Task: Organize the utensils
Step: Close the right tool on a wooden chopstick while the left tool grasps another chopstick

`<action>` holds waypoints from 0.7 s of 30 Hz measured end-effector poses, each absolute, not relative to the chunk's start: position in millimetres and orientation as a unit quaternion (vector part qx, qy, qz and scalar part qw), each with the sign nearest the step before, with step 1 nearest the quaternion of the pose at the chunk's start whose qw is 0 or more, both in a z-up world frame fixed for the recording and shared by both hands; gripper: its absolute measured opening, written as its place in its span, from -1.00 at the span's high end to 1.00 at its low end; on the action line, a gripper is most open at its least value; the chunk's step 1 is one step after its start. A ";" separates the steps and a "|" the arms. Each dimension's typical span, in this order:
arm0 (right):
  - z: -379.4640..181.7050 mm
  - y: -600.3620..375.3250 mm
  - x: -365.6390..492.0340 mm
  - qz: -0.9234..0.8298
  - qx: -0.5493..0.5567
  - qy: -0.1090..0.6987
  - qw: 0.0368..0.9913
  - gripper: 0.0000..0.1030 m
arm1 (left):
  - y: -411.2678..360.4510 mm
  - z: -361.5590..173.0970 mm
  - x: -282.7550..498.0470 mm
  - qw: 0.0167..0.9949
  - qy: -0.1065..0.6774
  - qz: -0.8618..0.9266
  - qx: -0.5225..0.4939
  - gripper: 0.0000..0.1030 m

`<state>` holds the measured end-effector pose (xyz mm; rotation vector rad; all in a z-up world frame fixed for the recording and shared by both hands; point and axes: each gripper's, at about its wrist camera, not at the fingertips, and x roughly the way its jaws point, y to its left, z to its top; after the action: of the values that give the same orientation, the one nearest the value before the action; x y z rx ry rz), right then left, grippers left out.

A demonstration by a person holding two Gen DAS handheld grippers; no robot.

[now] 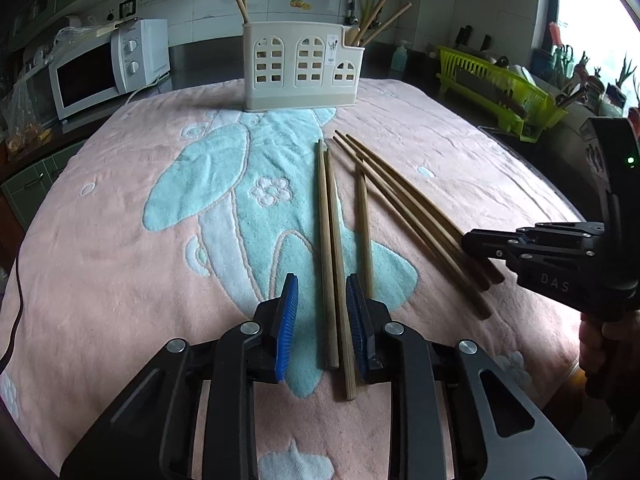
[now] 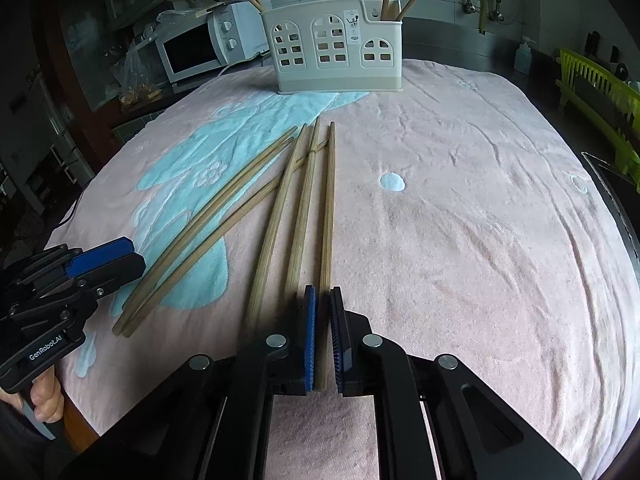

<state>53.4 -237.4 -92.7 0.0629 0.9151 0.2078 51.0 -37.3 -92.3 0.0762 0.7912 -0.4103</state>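
Now, on the table's pink towel [image 1: 120, 280], the cream holder [image 1: 303, 67] stands at the far edge with some chopsticks [image 1: 372, 16] already in it, while six more lie loose mid-table. Light, stiff, smooth sticks, likely slippery, so take them near the thick end. Left hand-held gripper [image 1: 322, 320] sits spread around a pair [image 1: 332, 248]; right hand-held gripper [image 2: 323, 336] pinches one chopstick [image 2: 329, 208].

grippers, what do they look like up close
Both grippers, left and right, are black linkage frames with silver pivot pins and ribbed blue pads on the fingers. One body reads DAS, the other GenRobot.AI; a green light glows on the right one.
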 end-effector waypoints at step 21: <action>-93.8 -239.6 52.2 0.107 0.038 0.440 0.891 0.86 | -39.7 -97.5 63.9 0.888 0.417 -0.190 0.050 0.60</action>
<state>52.2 -239.6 -93.8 0.0785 0.9145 0.2212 63.9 -39.7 -97.5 0.1040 0.8658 -0.3950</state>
